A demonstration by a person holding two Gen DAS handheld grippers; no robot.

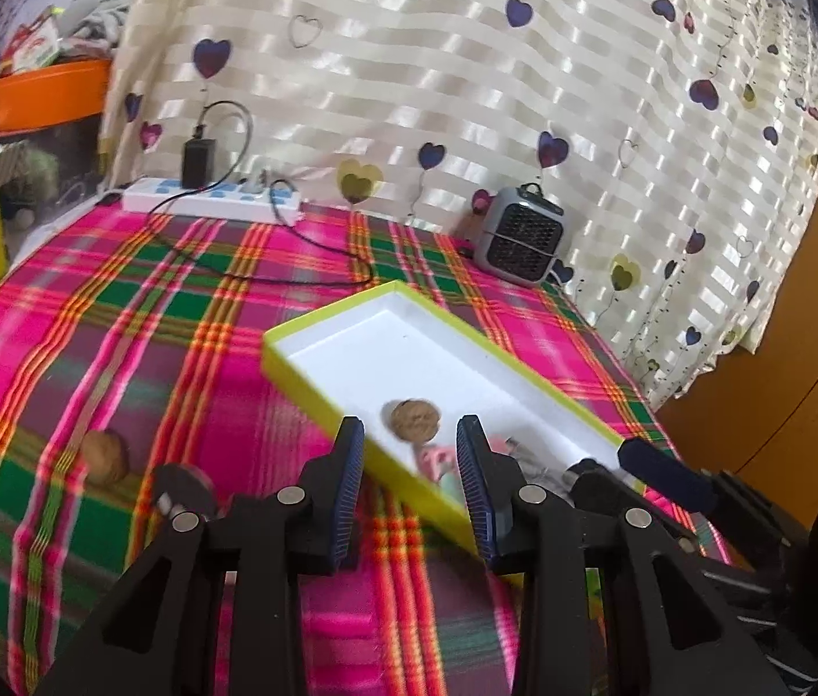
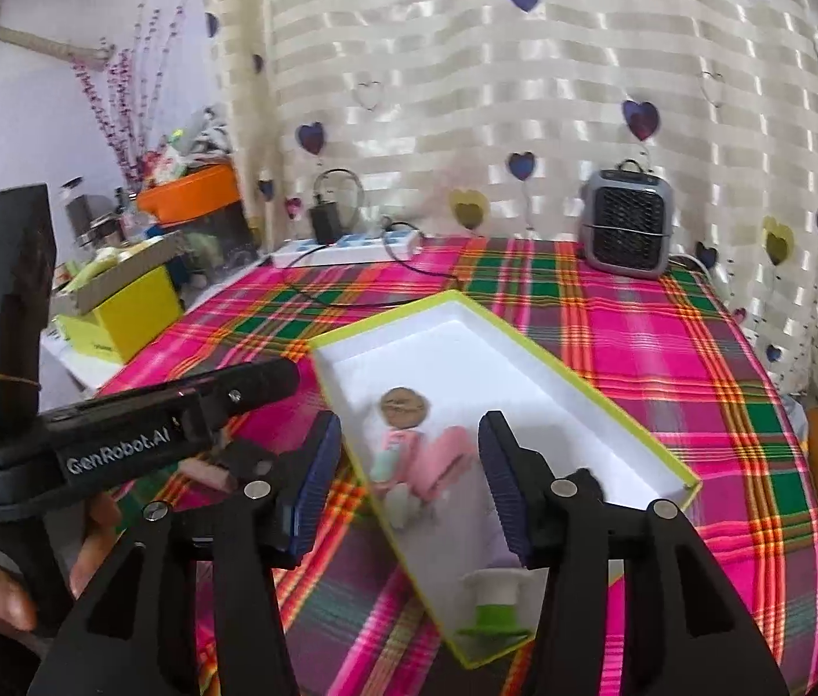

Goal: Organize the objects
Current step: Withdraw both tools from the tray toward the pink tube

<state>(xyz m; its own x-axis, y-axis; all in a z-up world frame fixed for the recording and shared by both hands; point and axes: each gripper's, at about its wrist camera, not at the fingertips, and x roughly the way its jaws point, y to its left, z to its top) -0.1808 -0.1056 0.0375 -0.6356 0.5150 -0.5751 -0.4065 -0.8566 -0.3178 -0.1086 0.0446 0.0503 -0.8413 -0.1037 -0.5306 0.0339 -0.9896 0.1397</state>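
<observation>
Both grippers, left (image 1: 409,435) and right (image 2: 409,435), gape with nothing between their fingers. At frame centre, the lime-edged box (image 2: 583,371) holds a walnut (image 2: 404,406), blurred pink items (image 2: 444,461) and a green-and-white piece (image 2: 495,603) half hidden by the right finger. Another walnut (image 1: 104,455) lies lower left on the plaid cloth (image 1: 177,313).

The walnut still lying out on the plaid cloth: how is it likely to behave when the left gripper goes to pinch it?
The walnut looks round and hard-shelled, so it may roll or squirt sideways under an off-centre pinch. Its wrinkled shell should grip the ribbed fingers fairly well. It rests on the cloth, which probably damps rolling. It is likely light.
</observation>
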